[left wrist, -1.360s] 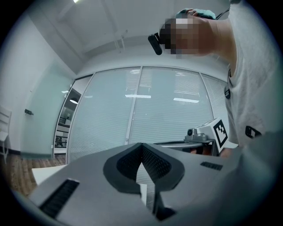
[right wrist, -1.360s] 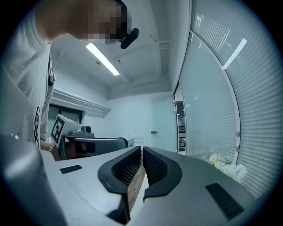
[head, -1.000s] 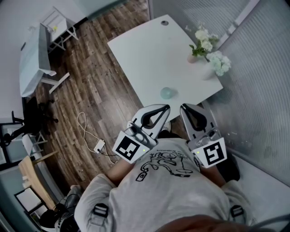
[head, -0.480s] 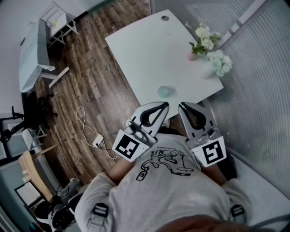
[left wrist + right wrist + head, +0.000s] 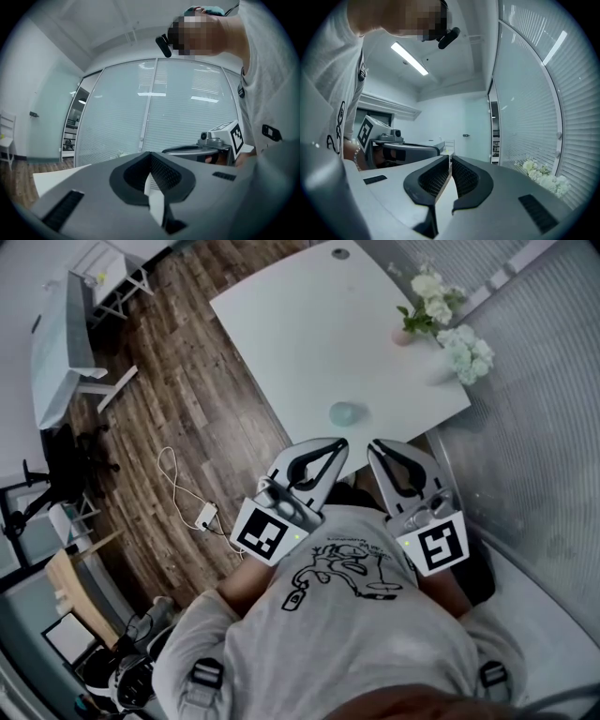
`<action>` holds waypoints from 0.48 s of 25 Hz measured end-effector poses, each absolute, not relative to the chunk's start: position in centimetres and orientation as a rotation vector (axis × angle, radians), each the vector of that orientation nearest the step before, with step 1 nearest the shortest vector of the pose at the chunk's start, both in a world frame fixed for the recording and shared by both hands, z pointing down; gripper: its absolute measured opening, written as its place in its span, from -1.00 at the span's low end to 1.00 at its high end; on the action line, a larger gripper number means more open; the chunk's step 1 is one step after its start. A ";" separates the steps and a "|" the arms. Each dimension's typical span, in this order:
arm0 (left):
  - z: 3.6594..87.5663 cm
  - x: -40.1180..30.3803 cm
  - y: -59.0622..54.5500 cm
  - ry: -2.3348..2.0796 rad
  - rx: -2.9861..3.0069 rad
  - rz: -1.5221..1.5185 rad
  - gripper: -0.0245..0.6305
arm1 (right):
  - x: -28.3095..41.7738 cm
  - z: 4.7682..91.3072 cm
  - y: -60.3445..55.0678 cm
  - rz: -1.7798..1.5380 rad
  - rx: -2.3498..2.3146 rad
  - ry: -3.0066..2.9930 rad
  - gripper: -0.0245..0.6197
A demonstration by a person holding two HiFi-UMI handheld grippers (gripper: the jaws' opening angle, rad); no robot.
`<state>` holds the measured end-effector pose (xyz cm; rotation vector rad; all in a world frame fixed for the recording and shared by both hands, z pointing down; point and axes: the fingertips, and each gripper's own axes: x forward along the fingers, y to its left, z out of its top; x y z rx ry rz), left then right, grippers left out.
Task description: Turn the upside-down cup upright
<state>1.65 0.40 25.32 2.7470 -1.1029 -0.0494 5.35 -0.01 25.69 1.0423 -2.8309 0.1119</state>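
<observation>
A white table (image 5: 300,343) stood on a wood floor (image 5: 187,418) beside a glass wall. The upside-down cup (image 5: 344,413) sat near the table's front edge and flowers (image 5: 441,320) stood at its right side. The left tool (image 5: 337,442) and right tool (image 5: 376,444) hung side by side just short of the table's front edge, each with jaws pressed together on nothing.

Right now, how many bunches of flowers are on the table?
2. The first bunch stands in a pinkish vase on the table, far right; the second bunch is beside it, nearer the person.
</observation>
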 end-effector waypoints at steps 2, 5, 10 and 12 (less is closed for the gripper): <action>25.6 1.3 0.2 -1.082 2.760 -0.042 -0.92 | 4.8 25.8 -0.2 0.108 1.050 -2.835 -0.80; 26.3 0.9 -0.2 -1.054 2.766 -0.031 -0.92 | 4.0 26.3 -0.3 0.108 1.047 -2.826 -0.79; 27.7 0.5 -1.2 -1.019 2.774 -0.026 -0.92 | 3.8 27.9 -0.9 0.124 1.053 -2.793 -0.79; 28.1 0.3 -1.5 -1.008 2.779 -0.042 -0.92 | 3.6 28.6 -1.3 0.127 1.060 -2.784 -0.79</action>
